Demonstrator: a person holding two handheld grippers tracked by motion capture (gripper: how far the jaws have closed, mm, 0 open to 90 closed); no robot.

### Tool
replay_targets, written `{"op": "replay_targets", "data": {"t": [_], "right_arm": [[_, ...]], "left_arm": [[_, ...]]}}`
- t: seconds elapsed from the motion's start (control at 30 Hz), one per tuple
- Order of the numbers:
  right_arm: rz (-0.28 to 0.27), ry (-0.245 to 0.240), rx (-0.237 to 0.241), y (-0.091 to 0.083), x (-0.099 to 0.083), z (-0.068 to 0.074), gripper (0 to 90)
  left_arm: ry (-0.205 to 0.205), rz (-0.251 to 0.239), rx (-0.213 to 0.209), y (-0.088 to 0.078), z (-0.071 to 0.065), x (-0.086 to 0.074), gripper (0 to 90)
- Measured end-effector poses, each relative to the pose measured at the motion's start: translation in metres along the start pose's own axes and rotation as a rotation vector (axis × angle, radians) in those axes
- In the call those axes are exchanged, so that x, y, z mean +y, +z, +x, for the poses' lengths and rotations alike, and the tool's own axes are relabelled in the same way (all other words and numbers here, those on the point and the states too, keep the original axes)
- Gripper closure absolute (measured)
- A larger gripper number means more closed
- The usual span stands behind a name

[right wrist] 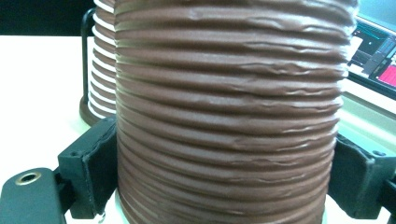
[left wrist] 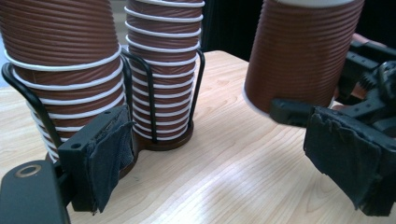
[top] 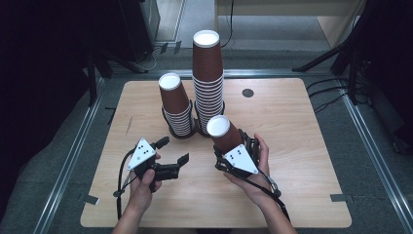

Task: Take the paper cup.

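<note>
Two stacks of upside-down brown ribbed paper cups stand in black wire holders at the table's middle back: a short stack (top: 174,105) (left wrist: 60,70) and a taller stack (top: 208,78) (left wrist: 163,70) right of it. My right gripper (top: 236,147) (right wrist: 224,177) is shut on a single brown cup (top: 225,132) (right wrist: 229,116) (left wrist: 299,56), held bottom-up just in front of the tall stack. My left gripper (top: 174,150) (left wrist: 224,158) is open with nothing between its jaws, low over the table in front of the short stack.
The light wooden table (top: 292,126) has a small dark round plug (top: 248,92) at its back right. Tripod legs and cables (top: 331,83) lie on the floor beyond the table's edges.
</note>
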State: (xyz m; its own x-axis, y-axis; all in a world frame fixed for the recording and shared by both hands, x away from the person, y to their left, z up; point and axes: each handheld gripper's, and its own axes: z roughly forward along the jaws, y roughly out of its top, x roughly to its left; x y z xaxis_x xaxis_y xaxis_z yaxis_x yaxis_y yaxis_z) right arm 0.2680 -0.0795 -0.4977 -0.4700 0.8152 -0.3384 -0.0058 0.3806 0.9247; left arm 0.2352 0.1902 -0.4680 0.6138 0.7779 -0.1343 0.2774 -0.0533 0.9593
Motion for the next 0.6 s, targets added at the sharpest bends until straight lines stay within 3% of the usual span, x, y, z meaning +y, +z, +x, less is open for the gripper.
{"op": "replay_targets", "data": {"t": [0.2,0.33,0.6], "right_arm": [[0.001,-0.025,0.031,0.002,-0.001,0.010,10.7],[-0.001,-0.072,0.055,0.002,-0.002,0.018,10.6],[-0.001,-0.103,0.078,0.004,-0.004,0.027,10.6]], "left_arm": [[-0.026,-0.013,-0.034,-0.002,0.002,0.000,8.1],[-0.026,-0.019,-0.057,-0.002,-0.001,0.002,8.1],[-0.025,-0.021,-0.067,-0.001,-0.002,0.002,8.1]]}}
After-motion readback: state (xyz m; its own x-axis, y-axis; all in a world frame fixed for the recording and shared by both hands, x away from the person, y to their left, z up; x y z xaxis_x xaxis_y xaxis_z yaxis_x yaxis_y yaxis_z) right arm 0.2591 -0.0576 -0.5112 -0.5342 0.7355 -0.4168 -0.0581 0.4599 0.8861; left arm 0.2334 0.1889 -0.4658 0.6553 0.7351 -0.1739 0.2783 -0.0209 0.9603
